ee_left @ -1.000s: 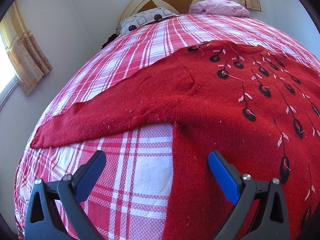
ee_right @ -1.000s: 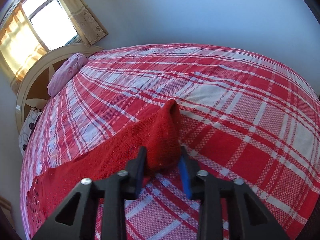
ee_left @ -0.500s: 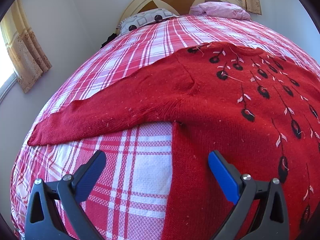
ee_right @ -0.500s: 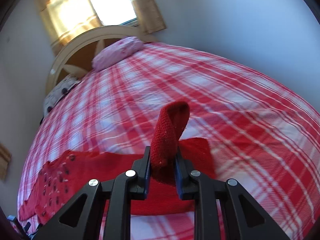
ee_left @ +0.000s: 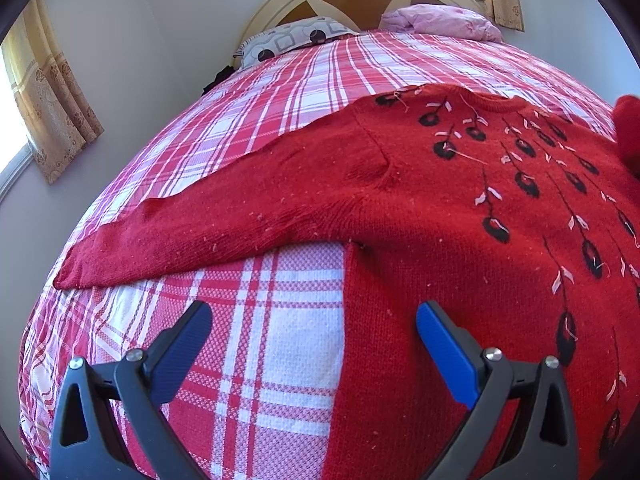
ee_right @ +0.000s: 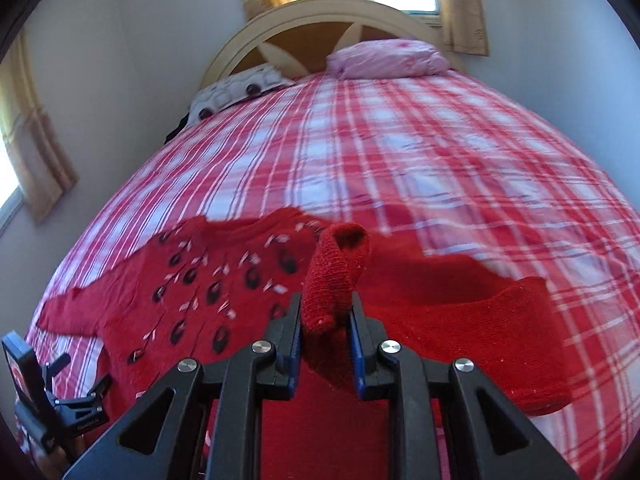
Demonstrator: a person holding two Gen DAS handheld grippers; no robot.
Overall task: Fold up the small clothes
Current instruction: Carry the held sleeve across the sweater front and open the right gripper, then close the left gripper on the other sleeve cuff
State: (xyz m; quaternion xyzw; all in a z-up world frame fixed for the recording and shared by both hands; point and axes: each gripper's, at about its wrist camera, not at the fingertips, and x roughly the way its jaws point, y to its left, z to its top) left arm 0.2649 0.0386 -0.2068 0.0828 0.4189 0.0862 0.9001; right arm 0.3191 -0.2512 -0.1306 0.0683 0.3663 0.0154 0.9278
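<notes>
A red knit sweater [ee_left: 460, 208] with black and white leaf marks lies flat on the plaid bed, its left sleeve [ee_left: 208, 224] spread out to the left. My left gripper [ee_left: 314, 334] is open and empty, low over the sweater's left side edge. My right gripper [ee_right: 325, 330] is shut on the cuff of the right sleeve [ee_right: 334, 272], lifted above the sweater's body [ee_right: 208, 292]. The rest of that sleeve [ee_right: 480, 344] trails to the right. The lifted cuff shows at the right edge of the left wrist view [ee_left: 628, 128].
The bed has a red and white plaid cover [ee_right: 420, 152]. A patterned pillow [ee_left: 292, 38] and a pink pillow [ee_right: 384, 58] lie by the rounded headboard [ee_right: 320, 20]. Walls and curtained windows surround the bed. The left gripper's body shows at the lower left of the right wrist view [ee_right: 52, 400].
My right gripper has lifted the right sleeve cuff off the bed and swung it left, over the sweater's body. The left gripper has barely moved and stays open.
</notes>
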